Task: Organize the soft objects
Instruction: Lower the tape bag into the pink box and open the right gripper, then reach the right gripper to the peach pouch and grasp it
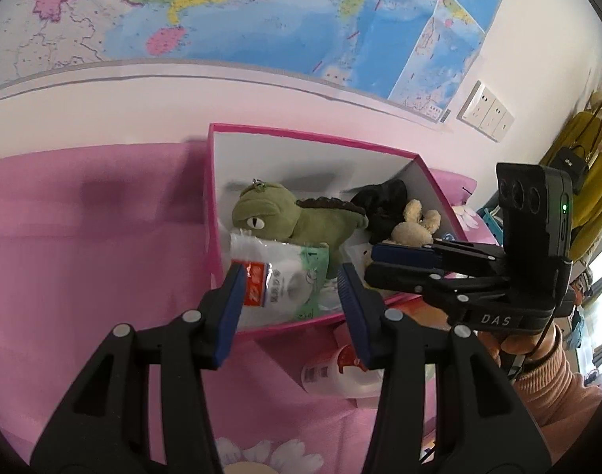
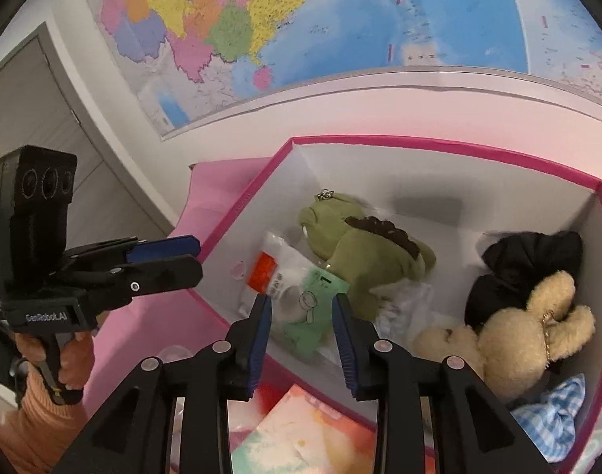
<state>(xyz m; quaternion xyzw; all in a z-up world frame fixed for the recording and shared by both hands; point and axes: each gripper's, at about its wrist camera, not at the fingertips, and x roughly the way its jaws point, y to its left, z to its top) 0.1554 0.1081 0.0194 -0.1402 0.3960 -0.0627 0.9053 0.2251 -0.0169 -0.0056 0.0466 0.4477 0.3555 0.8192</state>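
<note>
- Soft toys and packets lie inside a pink-rimmed box (image 2: 451,143) with white inner walls, which sits on a pink bedcover (image 1: 91,276) against a wall.
- Green plush crocodile (image 2: 364,260), with a dark ridged back and a small metal keyring at its head, lies near the middle of the box floor.
- Just in front of it, touching it, lie a clear packet with a red label (image 2: 269,268) and a mint-green packet (image 2: 308,312); the two overlap.
- In the right-hand end of the box a beige plush bunny (image 2: 526,339) rests against a black fabric item (image 2: 534,260), with a blue-and-white checked cloth (image 2: 553,414) at the near corner below the bunny.
- The left gripper (image 1: 291,300) hangs over the near rim of the box, its blue-padded jaws apart with nothing pressed between them; the packets show through the gap, lower down in the box.
- The right gripper (image 2: 301,335) also stands over the near rim, jaws apart and empty, the green packet seen between them but not touched.
- Outside the box, just by its near wall, lie a white bottle with a red label (image 1: 336,371) and a pale orange-patterned packet (image 2: 297,430).
- A hand in a peach sleeve (image 1: 550,383) holds the right gripper's handle.
- A large coloured map (image 1: 221,12) covers the wall above, and white wall sockets (image 1: 486,110) sit to its right.
</note>
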